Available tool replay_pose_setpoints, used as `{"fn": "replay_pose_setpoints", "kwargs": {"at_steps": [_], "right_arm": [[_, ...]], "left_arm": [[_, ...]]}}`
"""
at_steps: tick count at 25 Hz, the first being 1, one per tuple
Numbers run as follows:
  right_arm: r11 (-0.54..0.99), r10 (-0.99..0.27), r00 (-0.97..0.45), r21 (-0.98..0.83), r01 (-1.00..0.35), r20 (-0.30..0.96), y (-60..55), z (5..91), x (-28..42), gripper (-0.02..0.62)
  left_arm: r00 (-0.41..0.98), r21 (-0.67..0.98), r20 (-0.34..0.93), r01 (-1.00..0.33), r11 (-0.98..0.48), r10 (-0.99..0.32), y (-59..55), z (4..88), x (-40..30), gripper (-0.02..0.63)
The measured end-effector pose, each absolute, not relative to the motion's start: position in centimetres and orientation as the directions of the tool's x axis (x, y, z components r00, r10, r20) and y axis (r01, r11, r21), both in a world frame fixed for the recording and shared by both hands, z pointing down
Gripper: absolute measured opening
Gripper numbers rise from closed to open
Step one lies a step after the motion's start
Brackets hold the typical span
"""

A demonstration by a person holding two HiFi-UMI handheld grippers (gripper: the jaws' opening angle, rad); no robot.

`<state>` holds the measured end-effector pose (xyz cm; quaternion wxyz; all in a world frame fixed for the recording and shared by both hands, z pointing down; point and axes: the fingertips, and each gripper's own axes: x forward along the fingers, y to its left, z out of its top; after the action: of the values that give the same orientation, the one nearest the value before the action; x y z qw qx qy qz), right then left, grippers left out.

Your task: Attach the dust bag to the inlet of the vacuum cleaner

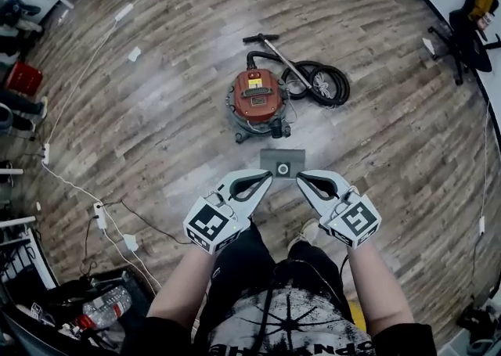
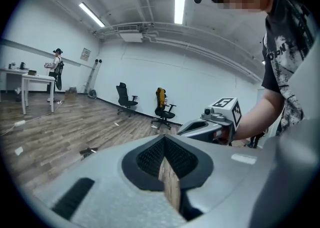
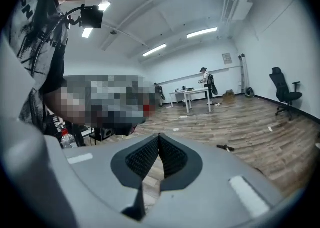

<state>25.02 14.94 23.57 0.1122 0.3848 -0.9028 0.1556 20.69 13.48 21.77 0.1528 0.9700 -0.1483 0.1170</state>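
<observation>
A flat grey rectangular dust bag point(image 1: 281, 163) with a round hole lies on the wooden floor point(image 1: 156, 112), near the red drum vacuum cleaner point(image 1: 256, 98). It appears between the tips of the left tongs point(image 1: 268, 177) and right tongs point(image 1: 300, 178). Both tongs are clenched and grasp nothing.

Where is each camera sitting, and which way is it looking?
Head view: on the person's head, looking steeply down at the wooden floor, red vacuum cleaner and dust bag; arms, legs, left tool and right tool show.
Left gripper view: rides the left tool, looking across the room at office chairs; right tool and right arm show.
Right gripper view: rides the right tool, looking toward tables; the shirt shows.
Shared: both gripper views show a standing person by the tables.
</observation>
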Motion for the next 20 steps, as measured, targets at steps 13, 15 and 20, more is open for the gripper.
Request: {"fn": "replay_pose_setpoints", "kwargs": {"at_steps": [13,15,20], "right_arm": [[0.697,-0.504,-0.641,-0.165,-0.698,0.579,13.1,45.0,27.3,0.140],[0.695,-0.496,-0.613,-0.143,-0.705,0.615,12.7,51.0,27.9,0.177],[0.742,-0.395,-0.560,-0.107,-0.662,0.728,13.8,69.0,28.1,0.235]], "left_arm": [[0.944,0.409,0.279,-0.283,-0.867,-0.177,10.1,38.6,23.8,0.002],[0.948,0.380,0.280,-0.254,-0.890,-0.151,9.0,42.3,24.7,0.002],[0.964,0.363,0.248,-0.180,-0.914,-0.091,7.2,52.6,26.4,0.002]]}}
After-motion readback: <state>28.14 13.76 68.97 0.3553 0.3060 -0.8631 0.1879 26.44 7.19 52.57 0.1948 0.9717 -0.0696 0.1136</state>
